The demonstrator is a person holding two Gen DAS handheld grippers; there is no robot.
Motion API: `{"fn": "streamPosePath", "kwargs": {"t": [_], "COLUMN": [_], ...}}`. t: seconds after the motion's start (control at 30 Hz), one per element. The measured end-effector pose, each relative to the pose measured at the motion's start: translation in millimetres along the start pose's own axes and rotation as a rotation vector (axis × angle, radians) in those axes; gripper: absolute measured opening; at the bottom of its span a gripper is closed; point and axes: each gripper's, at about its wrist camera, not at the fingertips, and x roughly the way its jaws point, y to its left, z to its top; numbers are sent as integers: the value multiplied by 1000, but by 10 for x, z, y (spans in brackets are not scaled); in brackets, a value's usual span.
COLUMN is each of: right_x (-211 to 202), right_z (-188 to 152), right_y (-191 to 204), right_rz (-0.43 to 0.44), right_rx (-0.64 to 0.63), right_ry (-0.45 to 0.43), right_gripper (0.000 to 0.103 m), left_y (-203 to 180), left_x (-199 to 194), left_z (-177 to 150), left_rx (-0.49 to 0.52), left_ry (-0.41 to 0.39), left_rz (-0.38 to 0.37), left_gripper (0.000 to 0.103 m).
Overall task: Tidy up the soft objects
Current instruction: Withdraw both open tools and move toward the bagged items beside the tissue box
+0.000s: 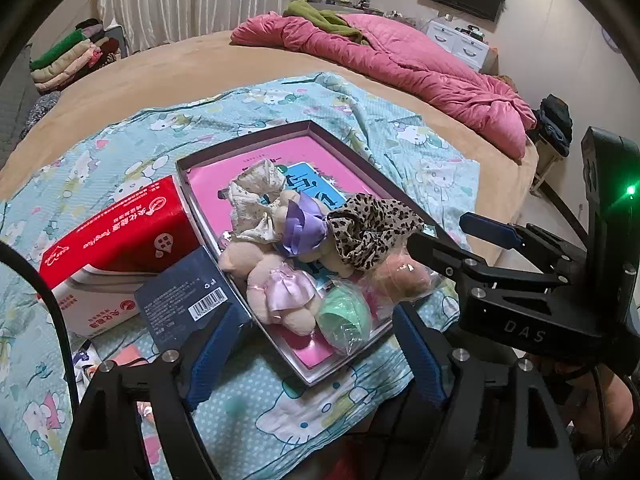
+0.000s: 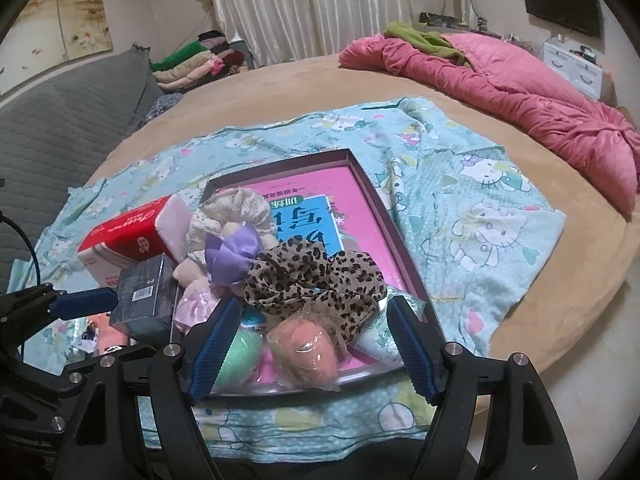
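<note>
Soft things heaped in shallow box (image 1: 248, 138) on cartoon-print sheet (image 2: 500, 216).
Leopard-print scrunchie (image 2: 316, 280) crumpled on top beside lilac bow (image 2: 232, 254), wrapped peach (image 2: 308, 350) and green (image 1: 344, 316) sponges below; left gripper (image 1: 316, 356) and right gripper (image 2: 310, 350) both gaping, gripping nothing.

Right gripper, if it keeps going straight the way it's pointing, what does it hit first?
Probably the wrapped orange ball in the box, right between the open right gripper; the leopard scrunchie lies just beyond. Depth is hard to judge.

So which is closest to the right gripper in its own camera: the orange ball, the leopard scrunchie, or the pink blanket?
From the right gripper:
1. Orange ball, wrapped, between its fingers, at the box's near end.
2. Leopard scrunchie, just behind the ball.
3. Pink blanket, far across the bed, upper right.
</note>
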Motion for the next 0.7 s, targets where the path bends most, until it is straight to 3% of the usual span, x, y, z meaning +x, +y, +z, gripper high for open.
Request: {"fn": "streamPosePath", "kwargs": {"t": [0.43, 0.7], "right_x": [-196, -327], "right_z": [47, 91], "right_y": [22, 262], "right_rz": [-19, -27], "right_rx": [26, -43], "right_ry": [-49, -77], "right_gripper": [78, 78], "left_y": [73, 258], "left_x": [-157, -331], "left_z": [-65, -132], "left_rx": [-15, -39], "left_ry": [-15, -24], "left_rz": [4, 54], "left_gripper": [86, 86]}}
